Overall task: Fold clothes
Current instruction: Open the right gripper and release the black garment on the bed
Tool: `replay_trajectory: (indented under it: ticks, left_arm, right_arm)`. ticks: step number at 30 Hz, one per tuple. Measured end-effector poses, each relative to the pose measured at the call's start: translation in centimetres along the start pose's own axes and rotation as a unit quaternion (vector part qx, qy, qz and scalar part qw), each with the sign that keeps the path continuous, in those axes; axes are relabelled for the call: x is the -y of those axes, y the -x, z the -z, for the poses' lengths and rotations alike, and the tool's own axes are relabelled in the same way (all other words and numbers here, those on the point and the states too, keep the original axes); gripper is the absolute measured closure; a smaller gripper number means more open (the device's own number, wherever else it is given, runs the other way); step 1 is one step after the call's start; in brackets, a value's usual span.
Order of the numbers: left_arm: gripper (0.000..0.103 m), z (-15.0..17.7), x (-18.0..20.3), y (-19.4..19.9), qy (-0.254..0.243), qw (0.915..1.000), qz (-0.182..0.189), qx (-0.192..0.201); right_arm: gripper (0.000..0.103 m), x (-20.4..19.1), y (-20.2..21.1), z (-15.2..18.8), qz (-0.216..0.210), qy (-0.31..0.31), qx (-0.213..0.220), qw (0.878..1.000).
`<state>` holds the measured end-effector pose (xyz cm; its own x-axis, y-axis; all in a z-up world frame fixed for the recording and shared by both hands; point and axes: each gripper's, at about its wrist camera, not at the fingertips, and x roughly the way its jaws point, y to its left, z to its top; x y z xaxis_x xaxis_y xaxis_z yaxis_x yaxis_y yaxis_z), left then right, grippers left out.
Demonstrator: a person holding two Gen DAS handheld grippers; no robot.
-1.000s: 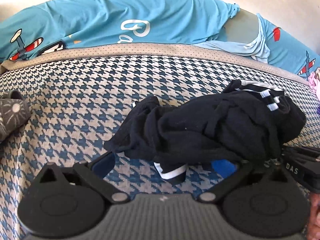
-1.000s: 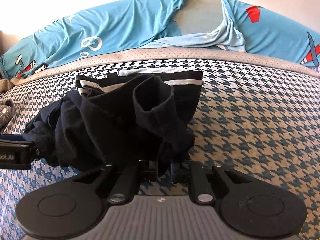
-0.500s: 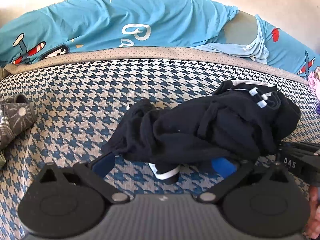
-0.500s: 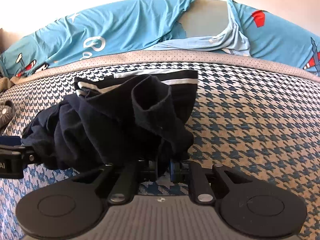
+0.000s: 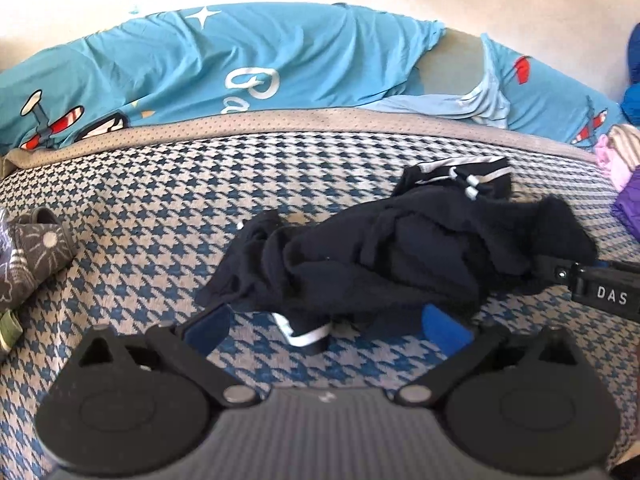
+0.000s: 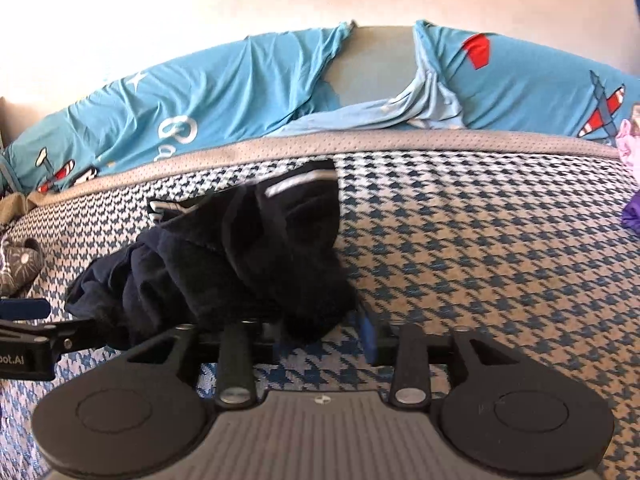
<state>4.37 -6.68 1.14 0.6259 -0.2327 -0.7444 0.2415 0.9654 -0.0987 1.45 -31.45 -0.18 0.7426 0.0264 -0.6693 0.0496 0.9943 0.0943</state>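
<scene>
A crumpled black garment (image 5: 400,256) with white stripes lies bunched on the blue-and-beige houndstooth cover (image 5: 160,216). My left gripper (image 5: 326,326) stands wide open at the near edge of the heap. A striped hem hangs between its blue pads (image 5: 444,328), which do not press on it. My right gripper (image 6: 316,336) is opening at the heap's other end. Its right pad (image 6: 368,336) shows bare, and black cloth (image 6: 240,264) still drapes over the left finger. Each view catches the other tool at its edge.
A blue airplane-print sheet (image 5: 280,64) is bunched along the far edge, against a pale wall. A grey patterned cloth item (image 5: 32,256) lies at the left. Pink and purple clothes (image 5: 624,184) sit at the right.
The right jaws, shut on the black garment before, have spread apart. Both hands have drawn up and back a little, so the heap looks smaller and lies lower on the cover.
</scene>
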Motion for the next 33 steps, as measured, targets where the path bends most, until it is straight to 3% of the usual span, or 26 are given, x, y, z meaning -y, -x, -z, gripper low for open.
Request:
replay_trajectory:
  ticks: [8,13,19,27,33]
  left_arm:
    - [0.000,-0.1,1.0,2.2,-0.021,0.9990,0.017,0.037]
    - [0.000,-1.0,-0.8,2.1,0.025,0.9989,0.005,0.040]
    - [0.000,-2.0,-3.1,0.8,0.087,0.9951,-0.021,0.042]
    - [0.000,-2.6,-4.7,-2.1,0.135,0.9898,-0.042,0.022]
    - [0.000,-2.4,-5.2,-3.9,0.146,0.9884,-0.040,0.006]
  right_arm:
    - [0.059,0.9,2.1,0.3,-0.021,0.005,0.016,1.000]
    - [0.058,1.1,3.6,0.1,-0.038,0.013,0.038,0.999]
    - [0.047,0.4,4.6,-0.4,-0.074,0.020,0.065,0.995]
    - [0.046,-3.6,2.1,0.0,-0.102,0.084,0.057,0.990]
    - [0.046,-5.8,-0.2,0.4,-0.086,0.122,0.061,0.987]
